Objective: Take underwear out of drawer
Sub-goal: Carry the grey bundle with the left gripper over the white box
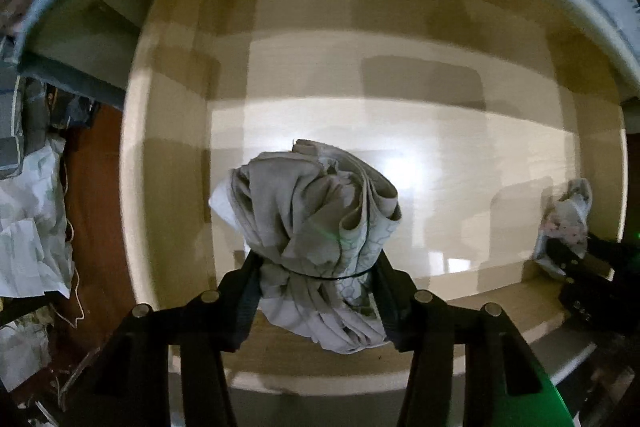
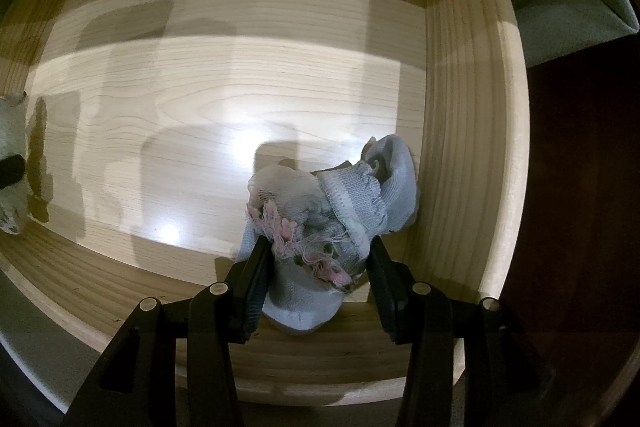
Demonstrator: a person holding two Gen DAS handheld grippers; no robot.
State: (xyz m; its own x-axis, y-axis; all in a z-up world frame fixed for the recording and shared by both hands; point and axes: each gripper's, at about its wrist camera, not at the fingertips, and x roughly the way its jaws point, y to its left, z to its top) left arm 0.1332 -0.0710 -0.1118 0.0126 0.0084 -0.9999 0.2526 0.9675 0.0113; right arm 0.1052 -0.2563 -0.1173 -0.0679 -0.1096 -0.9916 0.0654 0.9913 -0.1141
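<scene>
On the left, the left claw (image 1: 318, 291) points down into the open wooden drawer (image 1: 400, 155) and holds a grey bundle (image 1: 308, 219) of underwear between its two black fingers (image 1: 246, 291); the pads press on both sides of its lower part, and the top spreads out in loose folds above the grip. The bundle seems to hang just above the drawer bottom, but whether it is fully clear of the wood I cannot tell. The cloth looks thin, soft and very light, so I judge it needs little force. It can slip, or a hanging fold can catch on the drawer wall, so a grip low in the thick gathered middle, as here, is safer than on one loose edge. A thin dark line crosses the bundle at the height of the fingers; what it is I cannot say. Further to the right, near the drawer's right wall, the right claw (image 2: 316, 267) is closed in the same way on a smaller pale blue piece (image 2: 360, 195) with a ribbed band and a frayed pink trim (image 2: 288, 231). This piece sits close to the front right corner and appears to touch the bottom. It is also soft and light, but the trim looks delicate; I think the thicker band is the better place to hold, since pulling at the threads could tear them. The rest of the drawer bottom is bare.
</scene>
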